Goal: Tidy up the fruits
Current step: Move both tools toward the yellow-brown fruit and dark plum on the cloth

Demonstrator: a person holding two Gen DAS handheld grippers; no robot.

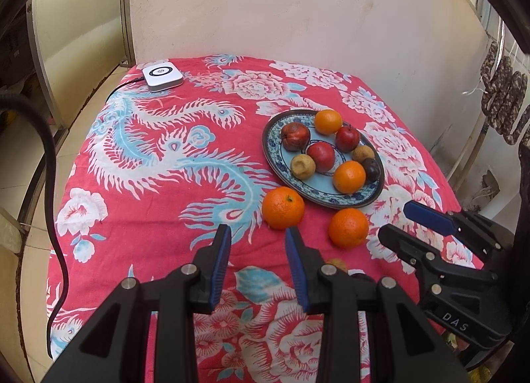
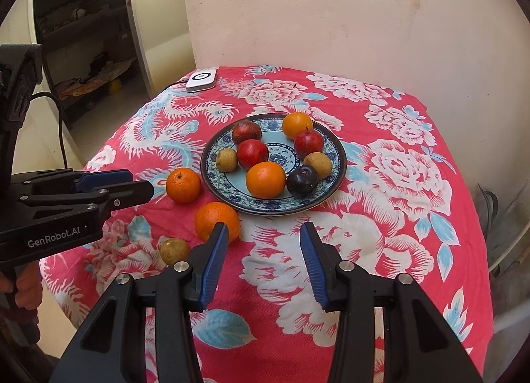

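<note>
Fruit is mostly on the plate (image 2: pixel 334 164) mid-table: two oranges, three red apples, two small tan fruits, one dark plum (image 2: pixel 302 179); plate sits flat on the red flowered cloth (image 2: pixel 397 244). Three pieces lie loose on the cloth, off the plate's near-left edge: one orange (image 2: pixel 183 185) just beside the rim, a second orange (image 2: pixel 217 221) nearer the viewer, a small tan fruit (image 2: pixel 174 251) nearest the table edge; none touch each other. Left claw (image 1: pixel 257 237) hovers over the cloth, jaws wide, nothing between them, first orange just ahead of its right finger. Right claw (image 2: pixel 264 232) also wide and empty; its left finger overlaps the second orange in view, contact unclear. White box (image 1: pixel 162 78) with cable at the far-left corner; wall (image 1: pixel 298 2) behind.
</note>
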